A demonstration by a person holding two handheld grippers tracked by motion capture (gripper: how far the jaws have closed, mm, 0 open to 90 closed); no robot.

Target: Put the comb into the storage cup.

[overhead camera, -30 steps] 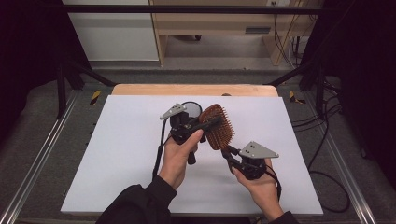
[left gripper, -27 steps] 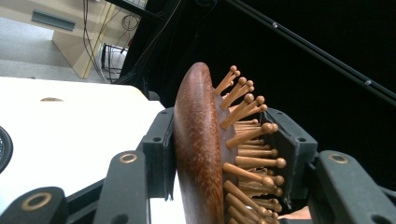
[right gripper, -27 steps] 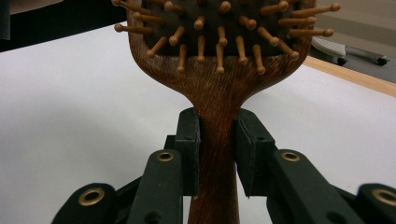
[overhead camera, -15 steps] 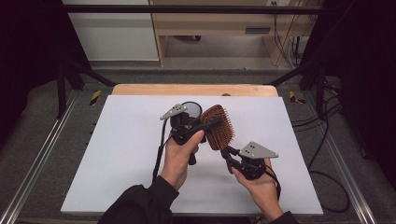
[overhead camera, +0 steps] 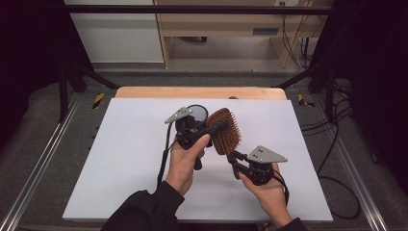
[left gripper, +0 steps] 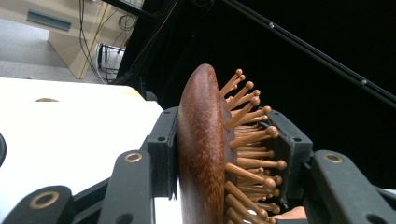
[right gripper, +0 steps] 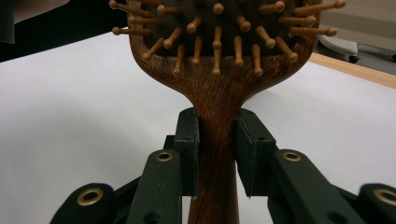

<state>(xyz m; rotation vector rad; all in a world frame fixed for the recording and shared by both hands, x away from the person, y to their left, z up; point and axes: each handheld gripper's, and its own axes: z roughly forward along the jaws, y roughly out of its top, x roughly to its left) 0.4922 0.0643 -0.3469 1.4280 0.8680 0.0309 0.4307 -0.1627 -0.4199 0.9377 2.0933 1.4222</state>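
wooden paddle hairbrush point(overhead camera: 226, 136): we are clamping its head with the left gripper point(overhead camera: 217, 126), gripping its handle with the right gripper point(overhead camera: 234, 159), above the white table point(overhead camera: 125, 159).

The hairbrush point(right gripper: 219, 93) is cut off top and bottom in the right gripper view, its handle end unseen.
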